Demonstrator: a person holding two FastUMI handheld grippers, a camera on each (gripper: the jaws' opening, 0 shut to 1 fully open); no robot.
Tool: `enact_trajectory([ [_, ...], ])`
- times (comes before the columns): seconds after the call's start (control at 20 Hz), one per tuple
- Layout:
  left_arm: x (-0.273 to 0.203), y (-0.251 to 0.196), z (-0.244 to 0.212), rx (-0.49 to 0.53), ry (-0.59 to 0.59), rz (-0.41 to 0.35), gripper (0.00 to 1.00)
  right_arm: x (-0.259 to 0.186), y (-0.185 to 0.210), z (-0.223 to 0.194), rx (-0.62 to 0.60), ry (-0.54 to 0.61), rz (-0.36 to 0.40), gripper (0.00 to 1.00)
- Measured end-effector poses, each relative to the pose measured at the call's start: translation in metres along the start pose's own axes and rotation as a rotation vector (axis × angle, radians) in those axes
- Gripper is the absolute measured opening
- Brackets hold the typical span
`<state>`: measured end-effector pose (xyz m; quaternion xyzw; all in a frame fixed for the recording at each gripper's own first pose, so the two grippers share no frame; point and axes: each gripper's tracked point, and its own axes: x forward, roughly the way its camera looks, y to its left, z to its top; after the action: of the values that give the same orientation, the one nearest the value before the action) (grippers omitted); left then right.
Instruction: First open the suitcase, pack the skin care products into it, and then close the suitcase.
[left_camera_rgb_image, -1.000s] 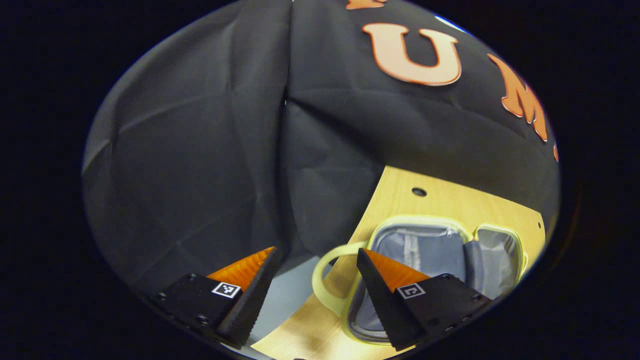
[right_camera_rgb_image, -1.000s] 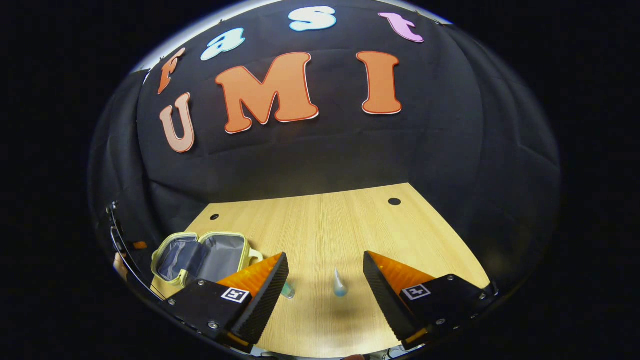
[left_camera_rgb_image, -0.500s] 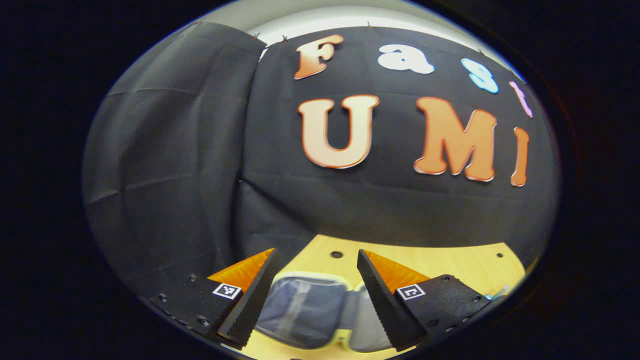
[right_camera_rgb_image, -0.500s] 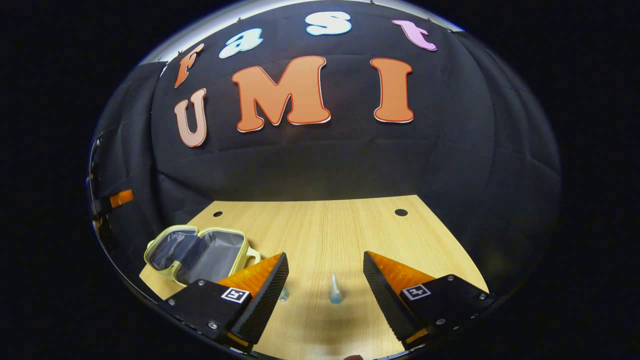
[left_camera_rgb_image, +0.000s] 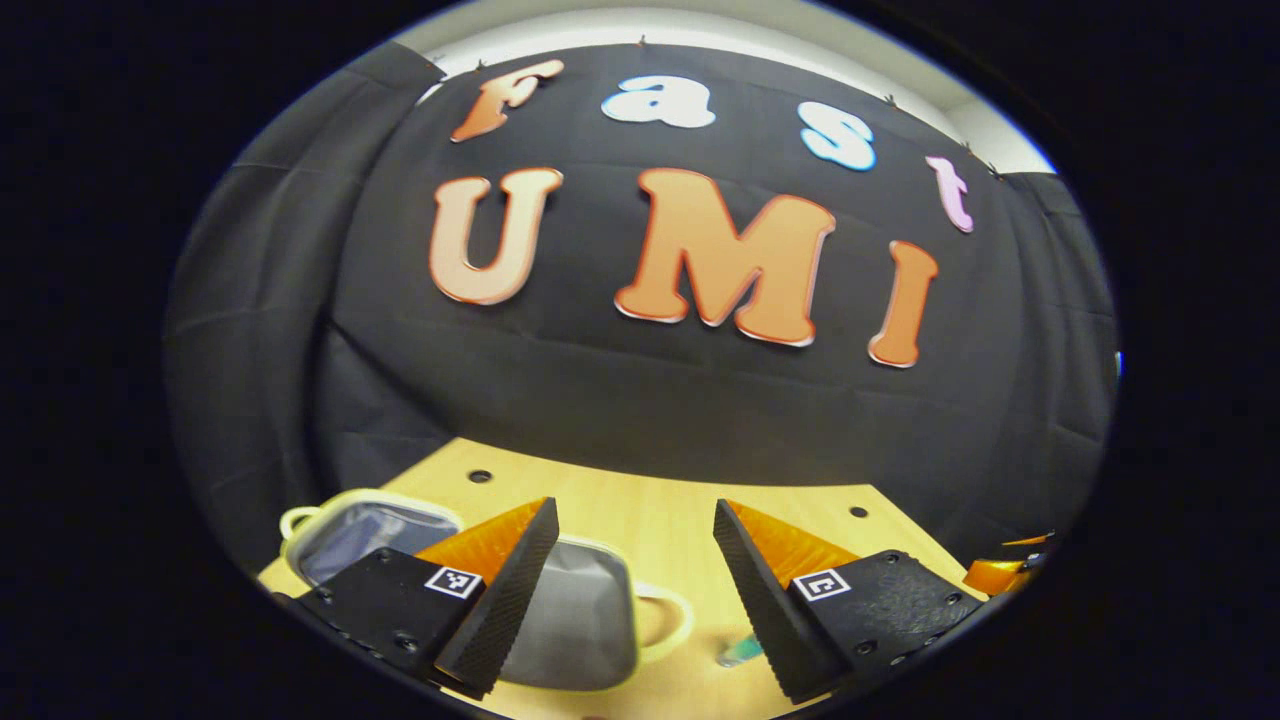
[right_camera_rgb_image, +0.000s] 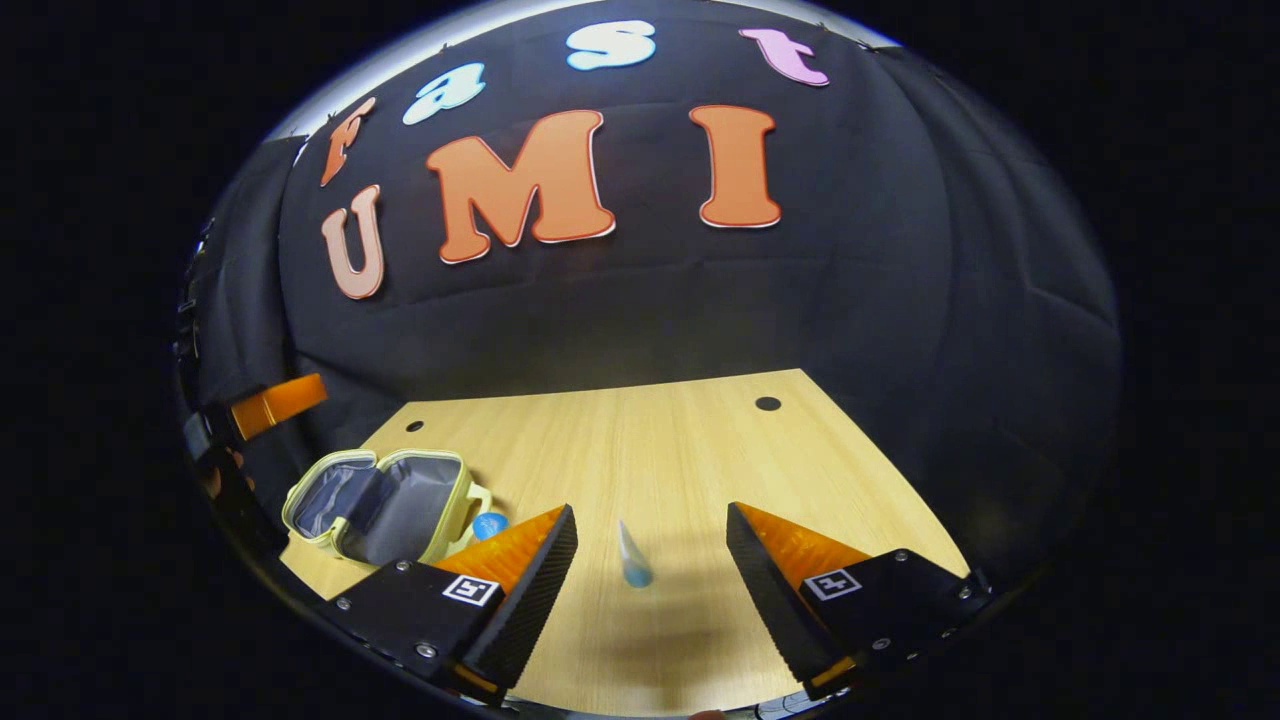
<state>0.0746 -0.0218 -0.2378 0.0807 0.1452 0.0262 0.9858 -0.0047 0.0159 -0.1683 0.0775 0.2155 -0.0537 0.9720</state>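
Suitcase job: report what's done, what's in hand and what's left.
Done: the suitcase lies open on the table, its grey lining empty. In hand: nothing; the right gripper has open jaws around the small tube, and the left gripper is open too. Left: pack the tube and the blue item beside the case, then close it.

In front of you lies a light wooden table (right_camera_rgb_image: 660, 450) with straight grain running away from you, and you can see two small dark round holes (right_camera_rgb_image: 768, 404) near its far corners. Behind it, the black cloth wall (right_camera_rgb_image: 900, 300) hangs in soft folds and meets the table's far edge. Above the cloth, in the left gripper view, you get a strip of pale wall (left_camera_rgb_image: 760, 30).
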Motion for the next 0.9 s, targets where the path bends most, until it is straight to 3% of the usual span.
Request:
enact_trajectory([
  [0.4,0.04,-0.094,-0.092,0.127,0.069,-0.106,0.97,-0.016,-0.06,-0.036,-0.014,0.087,-0.133,0.95],
  [0.55,0.048,-0.1,-0.138,0.175,0.133,-0.07,0.97,-0.02,-0.073,-0.048,-0.026,0.121,-0.159,0.95],
  [0.9,0.067,-0.104,-0.199,0.271,0.186,-0.07,0.96,-0.022,-0.082,-0.073,-0.02,0.194,-0.174,0.95],
])
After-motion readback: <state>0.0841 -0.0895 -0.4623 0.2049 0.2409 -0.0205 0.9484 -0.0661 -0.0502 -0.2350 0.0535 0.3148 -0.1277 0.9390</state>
